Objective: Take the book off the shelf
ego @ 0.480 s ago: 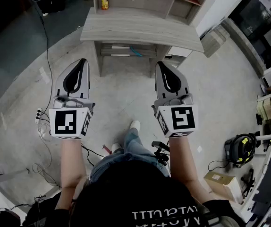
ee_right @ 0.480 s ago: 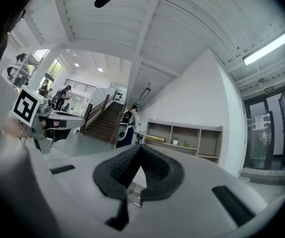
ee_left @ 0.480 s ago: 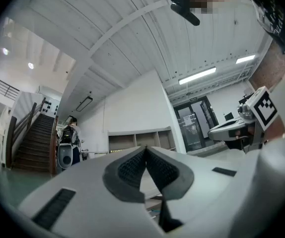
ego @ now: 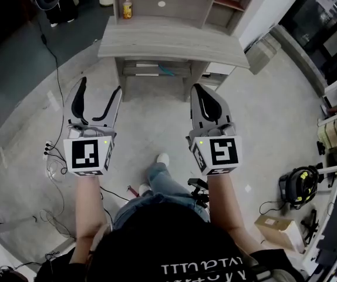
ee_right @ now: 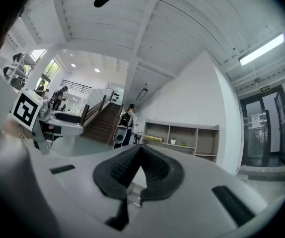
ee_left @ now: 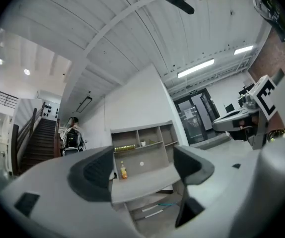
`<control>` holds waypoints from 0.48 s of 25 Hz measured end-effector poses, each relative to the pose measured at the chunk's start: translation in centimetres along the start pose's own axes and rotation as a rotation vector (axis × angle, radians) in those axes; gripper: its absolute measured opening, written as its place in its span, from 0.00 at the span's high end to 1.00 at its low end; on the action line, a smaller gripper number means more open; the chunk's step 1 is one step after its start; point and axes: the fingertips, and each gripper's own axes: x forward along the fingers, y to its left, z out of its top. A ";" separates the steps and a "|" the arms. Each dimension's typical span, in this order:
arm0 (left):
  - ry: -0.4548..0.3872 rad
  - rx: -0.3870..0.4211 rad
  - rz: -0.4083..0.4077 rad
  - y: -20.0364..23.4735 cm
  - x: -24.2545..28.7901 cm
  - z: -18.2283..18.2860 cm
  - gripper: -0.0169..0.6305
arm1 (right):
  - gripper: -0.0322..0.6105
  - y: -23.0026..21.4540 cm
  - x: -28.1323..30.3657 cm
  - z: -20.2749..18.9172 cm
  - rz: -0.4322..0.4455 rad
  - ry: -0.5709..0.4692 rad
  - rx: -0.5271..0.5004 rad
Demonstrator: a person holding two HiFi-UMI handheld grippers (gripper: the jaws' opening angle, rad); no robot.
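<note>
- Two grippers are showing in the head view: the left gripper (ego: 100,87) and the right gripper (ego: 200,90).
- Two marker cubes (ego: 88,155) are riding on them, one apiece.
- One desk (ego: 174,40) is standing ahead.
- One shelf unit (ee_left: 142,135) is rising at the desk's back, showing three open compartments in its top row.
- One bottle (ego: 127,6) is standing on the desk.
- One yellowish item (ee_left: 124,147) is lying in the left compartment.
- One cardboard box (ego: 277,226) is lying at the right.

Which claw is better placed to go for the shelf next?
Left. The left claw stands open and empty, facing the shelf; the right claw is shut. Both hang short of it.
</note>
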 end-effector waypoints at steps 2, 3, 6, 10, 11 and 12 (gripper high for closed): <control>0.003 -0.017 0.017 0.4 0.8 -0.3 0.27 | 0.93 -0.4 0.6 -0.1 0.001 0.000 0.005; 0.005 -0.027 0.023 0.7 1.3 -0.5 0.23 | 0.93 -0.6 1.0 -0.2 0.002 -0.002 0.008; 0.005 -0.051 0.032 1.5 3.3 -0.8 0.15 | 0.93 -1.3 3.0 -0.3 0.004 -0.003 0.012; 0.026 -0.070 0.035 2.7 7.0 -1.6 0.10 | 0.93 -2.6 6.6 -0.6 0.020 0.002 0.008; 0.031 -0.071 0.034 2.9 8.1 -1.8 0.10 | 0.93 -3.0 7.7 -0.7 0.026 0.002 0.005; 0.034 -0.069 0.033 3.2 9.1 -2.0 0.10 | 0.93 -3.4 8.8 -0.7 0.032 0.001 0.003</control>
